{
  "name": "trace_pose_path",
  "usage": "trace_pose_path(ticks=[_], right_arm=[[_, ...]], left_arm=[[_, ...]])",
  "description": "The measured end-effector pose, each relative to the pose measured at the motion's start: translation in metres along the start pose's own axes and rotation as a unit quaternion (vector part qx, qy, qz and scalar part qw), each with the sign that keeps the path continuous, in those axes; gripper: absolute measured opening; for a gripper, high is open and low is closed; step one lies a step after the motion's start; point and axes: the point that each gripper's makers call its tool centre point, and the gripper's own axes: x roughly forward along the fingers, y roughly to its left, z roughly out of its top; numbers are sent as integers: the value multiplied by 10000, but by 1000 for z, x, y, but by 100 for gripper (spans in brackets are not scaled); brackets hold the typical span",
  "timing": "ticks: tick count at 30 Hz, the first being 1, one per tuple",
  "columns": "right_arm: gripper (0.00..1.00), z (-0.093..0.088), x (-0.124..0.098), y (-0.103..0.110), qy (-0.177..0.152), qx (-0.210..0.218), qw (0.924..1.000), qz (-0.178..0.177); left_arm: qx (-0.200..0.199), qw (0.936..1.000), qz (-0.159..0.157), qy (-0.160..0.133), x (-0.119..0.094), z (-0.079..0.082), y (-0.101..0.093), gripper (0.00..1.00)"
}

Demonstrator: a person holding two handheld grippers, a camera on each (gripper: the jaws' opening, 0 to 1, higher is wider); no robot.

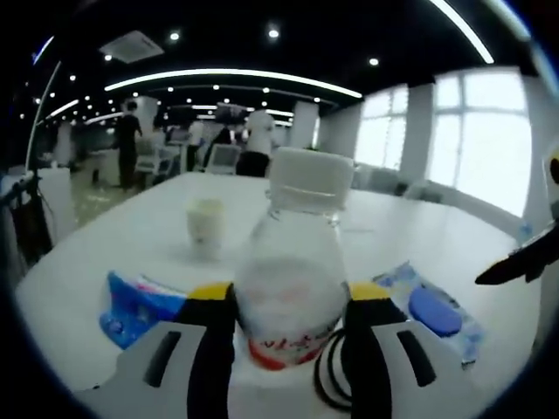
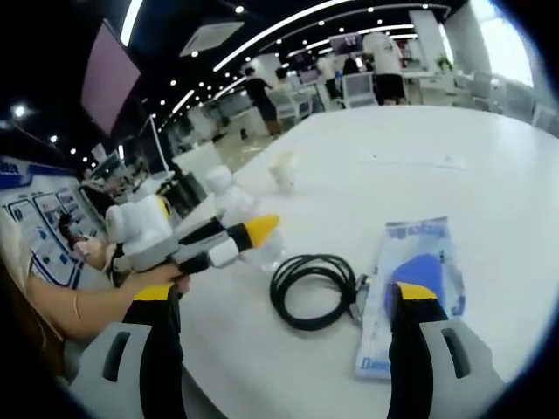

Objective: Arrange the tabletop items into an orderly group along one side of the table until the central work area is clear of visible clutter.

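Note:
A clear plastic bottle [image 1: 288,297] with a white cap and a red label stands upright between my left gripper's [image 1: 290,301] yellow-tipped jaws, which are shut on its sides. In the right gripper view the same bottle [image 2: 229,194] is near the table's left edge, with the left gripper [image 2: 253,240] around it and a person's hand behind. My right gripper [image 2: 284,301] is open and wide above a black cable coil [image 2: 310,288] and a blue packet [image 2: 415,279]. A small white cup [image 1: 207,227] stands farther back.
The white table [image 1: 410,227] runs far ahead. A second blue packet [image 1: 131,305] lies left of the bottle and the cable coil [image 1: 327,375] just right of it. A flat sheet [image 2: 410,160] lies mid-table. People and chairs stand beyond the far end.

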Motion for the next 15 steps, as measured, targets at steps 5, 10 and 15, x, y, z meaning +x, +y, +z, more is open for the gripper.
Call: trace_pose_path(ticks=[5,10,15], right_arm=[[99,-2,-1,-2,34,0,10000,-25],[99,-1,-2,-3,18,22,10000,-52],[99,-1,-2,-4,16,33,10000,-72]], left_arm=[[316,9991,-262,65,0,0,-3,44],[538,9966,-619,65,1,1,-3,44],[574,9953,-779,59,2,1,-4,44]])
